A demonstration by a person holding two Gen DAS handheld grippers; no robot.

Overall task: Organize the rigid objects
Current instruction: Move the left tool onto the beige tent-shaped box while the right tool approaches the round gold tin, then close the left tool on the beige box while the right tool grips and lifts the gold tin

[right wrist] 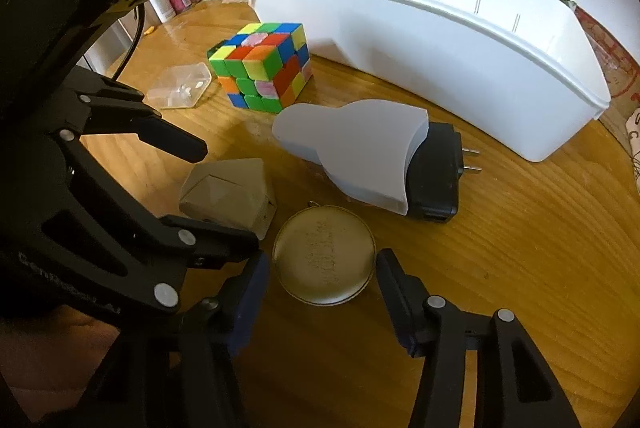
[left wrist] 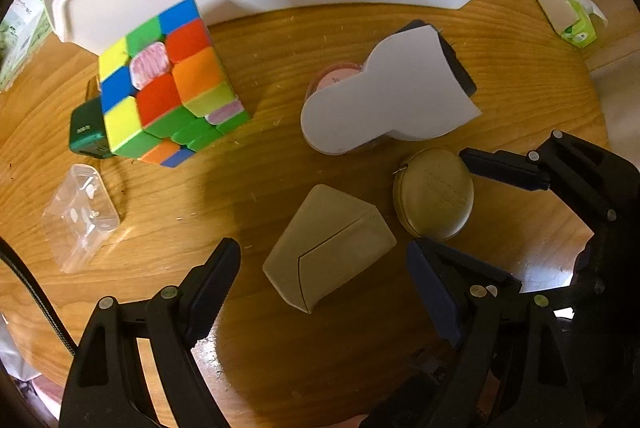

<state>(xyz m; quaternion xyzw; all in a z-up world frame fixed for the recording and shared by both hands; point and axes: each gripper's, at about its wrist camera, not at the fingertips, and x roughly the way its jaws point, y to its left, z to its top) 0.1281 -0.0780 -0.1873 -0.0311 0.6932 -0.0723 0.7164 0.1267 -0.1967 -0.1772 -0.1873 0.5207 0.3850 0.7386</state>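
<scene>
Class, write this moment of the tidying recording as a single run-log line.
left gripper: open, straddling beige wedge block | right gripper: open around round brass tin, pads not pressing | white bin: behind

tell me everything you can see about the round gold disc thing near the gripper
The round gold disc is a flat, brass-coloured case, metallic-looking, with faint embossed lettering on its top face and a small ring at its edge. It lies flat on the wooden table, beside the beige wedge-shaped box. The right gripper straddles it, fingers close on both sides, contact unclear.
</scene>
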